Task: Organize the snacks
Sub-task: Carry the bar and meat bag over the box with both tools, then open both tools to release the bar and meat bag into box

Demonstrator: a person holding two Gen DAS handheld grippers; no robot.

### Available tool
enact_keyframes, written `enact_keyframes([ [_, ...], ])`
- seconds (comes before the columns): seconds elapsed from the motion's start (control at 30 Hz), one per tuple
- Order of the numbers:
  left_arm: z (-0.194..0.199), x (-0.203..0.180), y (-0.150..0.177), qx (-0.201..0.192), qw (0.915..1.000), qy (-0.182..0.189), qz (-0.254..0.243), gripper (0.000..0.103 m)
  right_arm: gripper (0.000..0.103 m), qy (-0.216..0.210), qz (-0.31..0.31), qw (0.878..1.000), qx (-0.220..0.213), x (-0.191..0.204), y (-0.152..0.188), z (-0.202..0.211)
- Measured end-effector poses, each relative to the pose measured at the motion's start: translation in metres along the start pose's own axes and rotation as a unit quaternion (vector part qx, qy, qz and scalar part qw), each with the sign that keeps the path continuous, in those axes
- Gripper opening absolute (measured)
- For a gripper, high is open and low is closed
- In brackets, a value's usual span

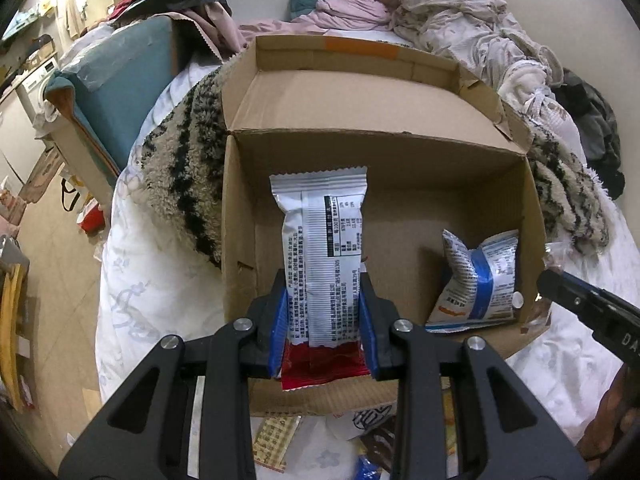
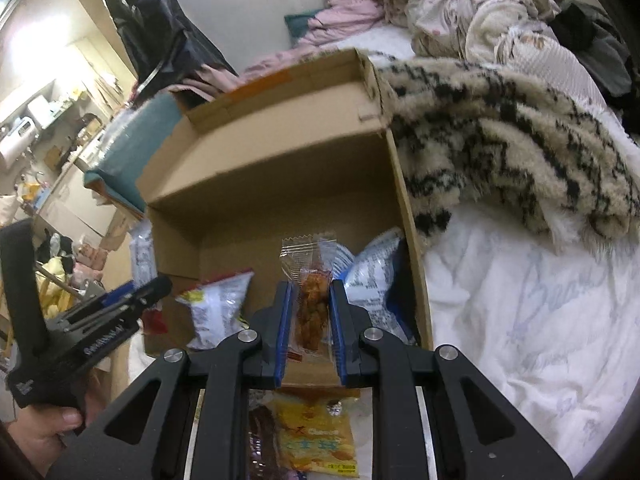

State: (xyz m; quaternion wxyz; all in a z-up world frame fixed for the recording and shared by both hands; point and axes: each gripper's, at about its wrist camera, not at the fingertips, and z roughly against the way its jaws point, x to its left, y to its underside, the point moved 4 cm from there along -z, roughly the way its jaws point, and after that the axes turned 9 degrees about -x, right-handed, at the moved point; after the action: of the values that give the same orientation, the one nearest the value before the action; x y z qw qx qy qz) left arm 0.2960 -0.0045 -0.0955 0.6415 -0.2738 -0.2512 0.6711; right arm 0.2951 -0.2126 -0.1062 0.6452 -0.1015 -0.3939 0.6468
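An open cardboard box [image 1: 400,152] sits on the bed; it also shows in the right wrist view [image 2: 280,184]. My left gripper [image 1: 323,280] is shut on a white and red snack packet [image 1: 324,240], held upright over the box's near left part. My right gripper [image 2: 310,286] is shut on a clear packet of orange-brown snack [image 2: 310,300], above the box's near edge. A blue and white packet [image 1: 480,280] lies in the box's right corner. In the right wrist view a white packet [image 2: 218,304] lies in the box on the left and the blue and white one [image 2: 372,280] on the right.
Loose snack packets [image 2: 316,436] lie on the bed in front of the box. A fuzzy black and cream blanket [image 2: 500,140] lies beside the box, with heaped clothes [image 1: 440,12] behind. A blue chair [image 1: 112,92] and cluttered floor are to the left. The left gripper [image 2: 132,296] shows in the right wrist view.
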Motion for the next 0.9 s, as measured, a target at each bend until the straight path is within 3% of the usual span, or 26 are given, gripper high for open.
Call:
enact_keyframes([
  [0.73,0.001,-0.005,0.000,-0.007,0.9999,0.009,-0.003,0.029,0.022,-0.003,-0.039,0.999,0.022,-0.003,0.004,-0.015],
  [0.9,0.005,-0.005,-0.001,-0.018,0.9998,0.007,-0.003,0.047,0.023,-0.005,-0.047,0.999,0.008,-0.005,0.002,-0.011],
])
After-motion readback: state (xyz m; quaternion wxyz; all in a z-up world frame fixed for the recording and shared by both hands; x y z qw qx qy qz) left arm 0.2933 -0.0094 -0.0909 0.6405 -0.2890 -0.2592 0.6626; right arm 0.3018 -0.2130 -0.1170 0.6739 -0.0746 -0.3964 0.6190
